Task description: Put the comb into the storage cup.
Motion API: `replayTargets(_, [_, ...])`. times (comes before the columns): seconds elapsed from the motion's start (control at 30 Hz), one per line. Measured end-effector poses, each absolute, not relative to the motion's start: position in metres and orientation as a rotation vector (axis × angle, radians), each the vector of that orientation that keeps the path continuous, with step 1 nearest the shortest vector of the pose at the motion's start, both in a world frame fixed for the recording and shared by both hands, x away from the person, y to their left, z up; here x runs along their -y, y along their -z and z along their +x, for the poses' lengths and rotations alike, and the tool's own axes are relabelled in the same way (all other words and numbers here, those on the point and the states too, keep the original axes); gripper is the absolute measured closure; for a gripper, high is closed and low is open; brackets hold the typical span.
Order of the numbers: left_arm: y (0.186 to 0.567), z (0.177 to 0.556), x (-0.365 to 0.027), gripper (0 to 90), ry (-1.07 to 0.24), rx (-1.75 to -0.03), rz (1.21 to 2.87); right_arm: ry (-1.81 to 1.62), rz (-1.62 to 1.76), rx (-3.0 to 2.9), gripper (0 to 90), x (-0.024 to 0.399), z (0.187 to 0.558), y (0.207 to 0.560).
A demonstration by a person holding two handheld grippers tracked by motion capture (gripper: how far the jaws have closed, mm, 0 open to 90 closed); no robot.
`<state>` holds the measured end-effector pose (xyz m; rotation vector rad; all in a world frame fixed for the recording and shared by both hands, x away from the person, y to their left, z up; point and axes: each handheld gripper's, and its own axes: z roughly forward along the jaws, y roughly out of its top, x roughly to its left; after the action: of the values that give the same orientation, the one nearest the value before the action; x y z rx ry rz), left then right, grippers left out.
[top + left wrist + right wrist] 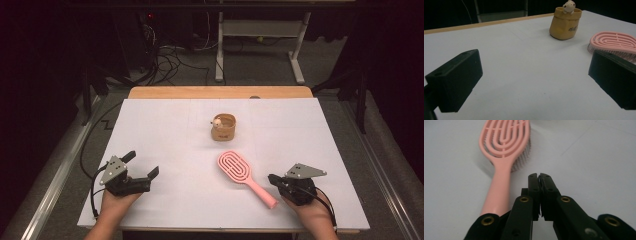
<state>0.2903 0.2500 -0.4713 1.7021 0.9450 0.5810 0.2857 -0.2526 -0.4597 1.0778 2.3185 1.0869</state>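
The pink hairbrush [243, 176] is lying flat on the white table cover [165, 130], bristles down, its head pointing toward the far side and its handle angling toward the person's right. Nothing is holding or touching it. In the right gripper view the handle is running just beside the closed jaw tips, apart from them.

The right gripper [539, 177] is resting near the handle's end with its jaws pressed together and nothing between them. The left gripper [141, 167] is sitting well apart on the left side, its jaws spread wide and gripping nothing; bare table is showing between them in the left gripper view.

Beyond the brush, a tan cup [223, 127] with a small figure on its rim is standing upright near the table's middle.

Judgement: the work is appearing to be at its start. The brush is not yet grasped; opening the right jaws, taking the handle and moving the brush are all remaining.
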Motion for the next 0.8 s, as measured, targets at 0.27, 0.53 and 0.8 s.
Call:
replayTargets(0.27, [0.472, 0.291, -0.25, 0.0, -0.576, -0.949, 1.697, -1.067, 1.189, -2.201, 62.4, 0.271, 0.295, 0.462])
replayTargets(0.53, [0.473, 0.292, -0.248, 0.0, -0.569, -0.932, 1.714, -1.09, 1.276, -2.141, 32.0, 0.282, 0.301, 0.466])
replayTargets(0.8, [0.473, 0.291, -0.248, 0.0, -0.566, -0.923, 1.721, -1.126, 1.304, -2.104, 0.3, 0.28, 0.308, 0.469])
